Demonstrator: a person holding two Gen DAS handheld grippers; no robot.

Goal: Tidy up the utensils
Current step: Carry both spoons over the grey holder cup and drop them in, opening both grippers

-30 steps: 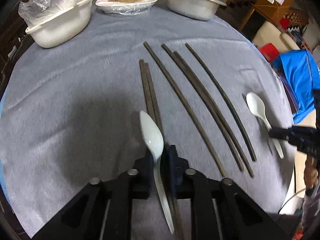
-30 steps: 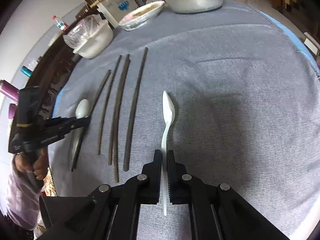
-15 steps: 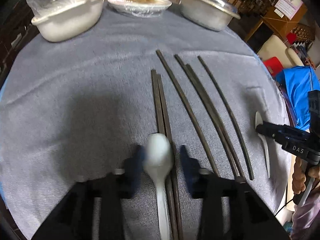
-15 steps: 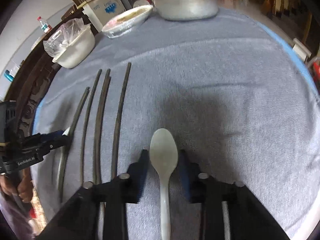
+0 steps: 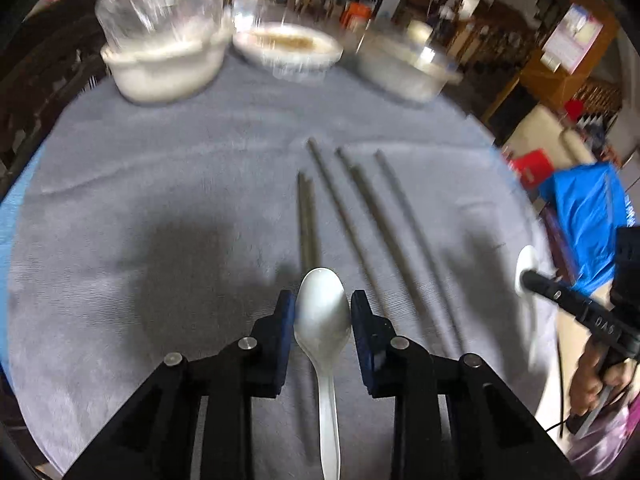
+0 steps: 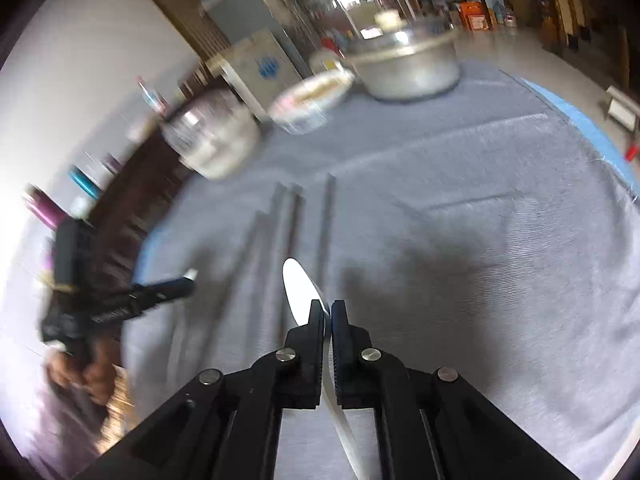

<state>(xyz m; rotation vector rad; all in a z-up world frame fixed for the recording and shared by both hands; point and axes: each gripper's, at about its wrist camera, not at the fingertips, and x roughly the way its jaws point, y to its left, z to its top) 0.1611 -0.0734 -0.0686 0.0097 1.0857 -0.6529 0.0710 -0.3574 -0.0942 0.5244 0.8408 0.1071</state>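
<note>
Grey tablecloth (image 5: 160,184) — each gripper's jaws flank a white spoon (image 5: 322,312).

White letters "DAS" are printed on the black body of the right gripper (image 5: 529,278), at the right edge of the left wrist view. Light lettering also runs along the left gripper (image 6: 191,276) at the left of the right wrist view, too blurred to read. A blue emblem marks the grey cabinet (image 6: 266,66) in the upper middle there; no words legible. A pink-bordered notice (image 5: 570,38), upper right of the left wrist view, is unreadable.
</note>
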